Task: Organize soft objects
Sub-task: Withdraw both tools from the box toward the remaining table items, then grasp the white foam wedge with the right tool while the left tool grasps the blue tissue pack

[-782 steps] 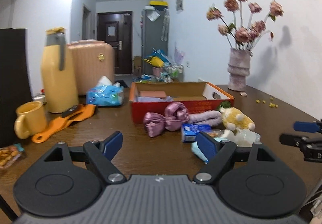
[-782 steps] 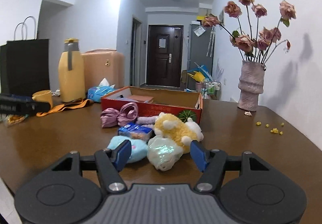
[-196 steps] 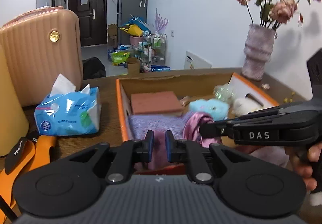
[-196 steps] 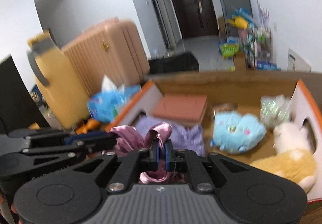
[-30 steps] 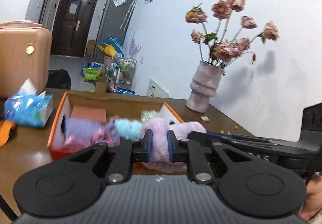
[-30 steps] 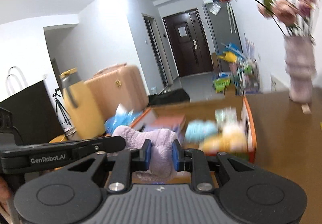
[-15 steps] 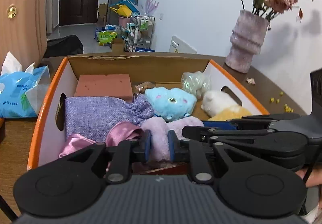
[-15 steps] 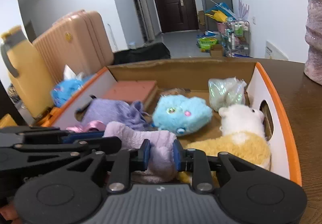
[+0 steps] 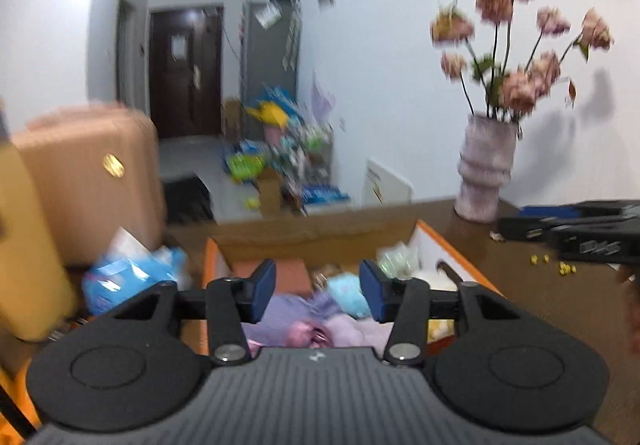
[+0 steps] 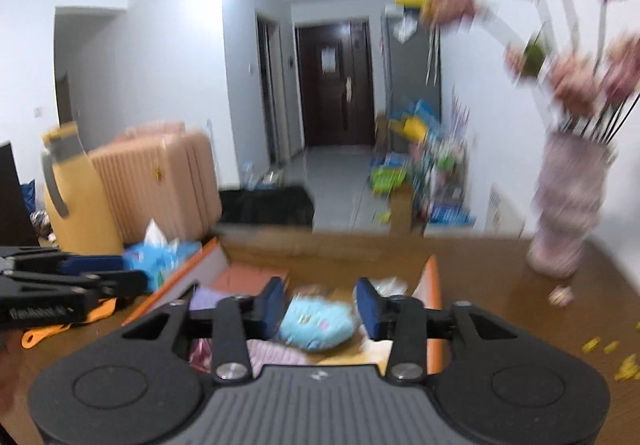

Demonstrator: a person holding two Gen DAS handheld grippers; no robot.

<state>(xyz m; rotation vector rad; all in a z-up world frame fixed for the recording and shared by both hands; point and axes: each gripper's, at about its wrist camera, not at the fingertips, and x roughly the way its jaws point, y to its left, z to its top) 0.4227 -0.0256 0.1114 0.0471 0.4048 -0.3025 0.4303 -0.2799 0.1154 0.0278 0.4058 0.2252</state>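
The orange cardboard box (image 9: 448, 241) (image 10: 432, 285) on the brown table holds the soft things. The fluffy lilac piece (image 9: 352, 329) (image 10: 276, 355) lies at its near side beside a pink satin bow (image 9: 304, 333). A light blue plush (image 9: 348, 295) (image 10: 316, 321) and a lavender pouch (image 9: 292, 305) rest further in. My left gripper (image 9: 318, 291) hovers above the box's near edge, jaws opening, nothing between the pads. My right gripper (image 10: 322, 305) does the same a little to the right, jaws opening and holding nothing. Both views are blurred.
A pale vase of pink flowers (image 9: 486, 173) (image 10: 568, 205) stands right of the box. A blue tissue pack (image 9: 128, 279) (image 10: 164, 255), a yellow jug (image 10: 76, 193) and a pink suitcase (image 9: 88, 173) are at the left. Yellow crumbs (image 9: 560, 265) dot the table.
Both grippers let go of the fluffy lilac piece, which now lies in the box. Both drew up and back from it and their jaws spread apart.
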